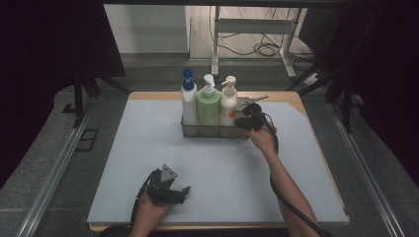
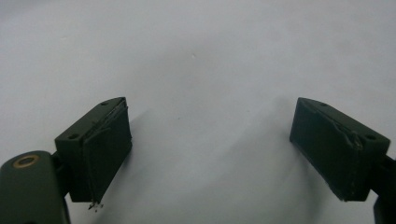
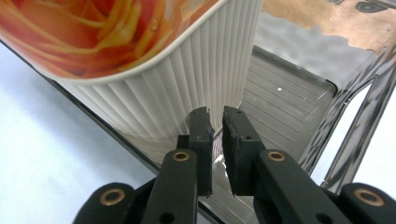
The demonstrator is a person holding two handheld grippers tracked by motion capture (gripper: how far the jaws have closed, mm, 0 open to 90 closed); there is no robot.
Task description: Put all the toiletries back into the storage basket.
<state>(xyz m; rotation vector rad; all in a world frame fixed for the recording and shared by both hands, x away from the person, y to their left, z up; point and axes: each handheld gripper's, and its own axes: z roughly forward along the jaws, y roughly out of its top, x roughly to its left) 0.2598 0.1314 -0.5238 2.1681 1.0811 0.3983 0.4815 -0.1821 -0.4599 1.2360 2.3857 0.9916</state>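
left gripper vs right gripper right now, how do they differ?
The left gripper has its jaws wide apart with nothing between them; the right gripper has its jaws nearly together over the thin wall of the metal caddy. The left gripper sits near the table's front edge; the right gripper is at the caddy beside the white bottle. Both have black jaws.

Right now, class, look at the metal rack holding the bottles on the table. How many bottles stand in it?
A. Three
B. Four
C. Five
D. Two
A: the high view shows three bottles side by side in the rack: a blue-capped bottle, a green pump bottle and a white pump bottle.
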